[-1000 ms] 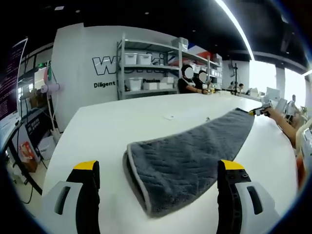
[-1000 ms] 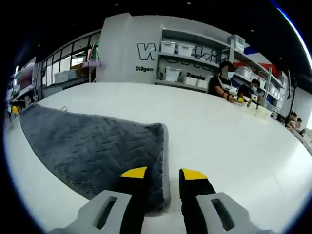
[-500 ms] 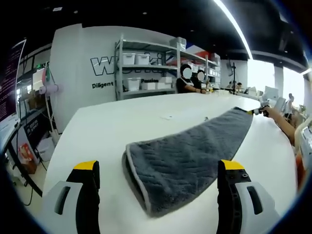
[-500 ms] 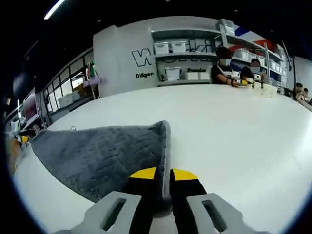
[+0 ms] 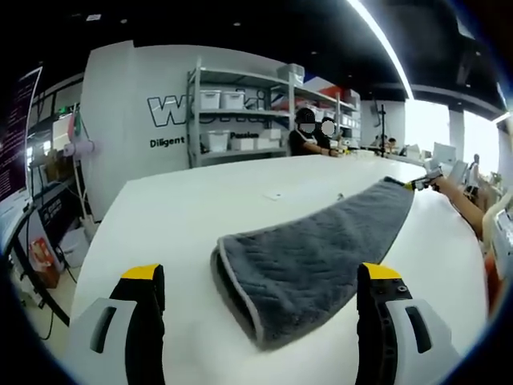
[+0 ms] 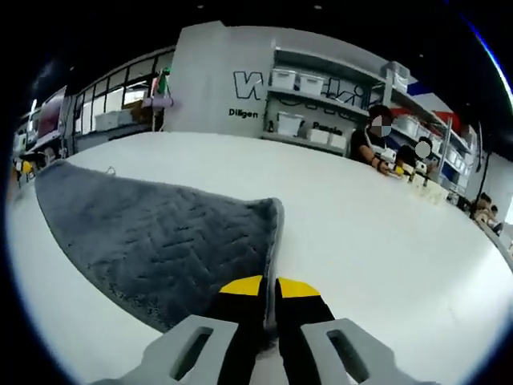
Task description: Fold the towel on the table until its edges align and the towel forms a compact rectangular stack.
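We see the grey towel [image 5: 321, 253] lying on the white table [image 5: 176, 208], its long axis running from 7 toward 2 o'clock in the left gripper view. Our left gripper [image 5: 260, 281] holds its jaws wide apart astride the near end; our right gripper [image 6: 268, 286] has its jaws clamped on the far corner. The wall lettering [image 6: 243, 113] reads "Diligen".

Open-plan lab or workshop: long white table [image 5: 192, 208], metal shelving [image 5: 240, 112] with storage bins [image 5: 210, 99], lettered wall [image 6: 216, 80], seated people [image 5: 309, 132].

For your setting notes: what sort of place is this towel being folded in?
Probably a workshop or lab: metal shelves of white bins, wall lettering, and people working along a long white table.
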Tool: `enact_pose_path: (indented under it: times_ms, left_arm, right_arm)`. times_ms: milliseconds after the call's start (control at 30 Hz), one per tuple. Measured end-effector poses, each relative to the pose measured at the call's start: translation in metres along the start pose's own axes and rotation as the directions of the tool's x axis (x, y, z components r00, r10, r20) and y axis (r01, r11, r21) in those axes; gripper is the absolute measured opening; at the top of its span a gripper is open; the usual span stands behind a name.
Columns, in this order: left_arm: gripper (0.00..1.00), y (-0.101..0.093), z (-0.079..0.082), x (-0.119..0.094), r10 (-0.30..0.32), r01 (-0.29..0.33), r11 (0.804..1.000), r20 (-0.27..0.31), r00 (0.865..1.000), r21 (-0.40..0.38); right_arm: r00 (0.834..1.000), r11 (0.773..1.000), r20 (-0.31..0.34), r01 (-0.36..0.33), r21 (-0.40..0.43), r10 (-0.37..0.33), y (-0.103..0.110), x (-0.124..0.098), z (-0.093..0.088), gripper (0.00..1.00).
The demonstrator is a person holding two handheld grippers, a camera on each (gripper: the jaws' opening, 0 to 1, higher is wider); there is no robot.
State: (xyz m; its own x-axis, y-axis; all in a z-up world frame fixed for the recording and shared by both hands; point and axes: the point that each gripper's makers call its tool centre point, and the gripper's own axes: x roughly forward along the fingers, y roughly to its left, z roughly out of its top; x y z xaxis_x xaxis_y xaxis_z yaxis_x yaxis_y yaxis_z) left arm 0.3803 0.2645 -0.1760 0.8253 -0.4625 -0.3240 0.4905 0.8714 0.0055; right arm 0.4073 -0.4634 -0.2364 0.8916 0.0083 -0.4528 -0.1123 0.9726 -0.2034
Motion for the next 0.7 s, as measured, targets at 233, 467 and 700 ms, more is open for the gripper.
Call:
enact_pose_path:
  times_ms: [233,467,700]
  left_arm:
    - [0.98,0.004,-0.001,0.000,0.010,-0.010,1.000,-0.010,1.000,0.004]
    - [0.98,0.004,-0.001,-0.001,0.008,-0.008,1.000,-0.013,1.000,0.003]
    - [0.97,0.004,-0.001,-0.002,0.009,-0.009,1.000,-0.012,1.000,0.003]
  right_arm:
    - [0.992,0.984,-0.041,0.109,-0.140,-0.116,-0.020,-0.004,-0.006,0.01]
    - [0.970,0.928,-0.079,0.197,-0.316,-0.232,-0.038,-0.005,-0.008,0.01]
    - [0.932,0.803,-0.106,0.237,-0.547,-0.348,-0.041,-0.007,-0.003,0.01]
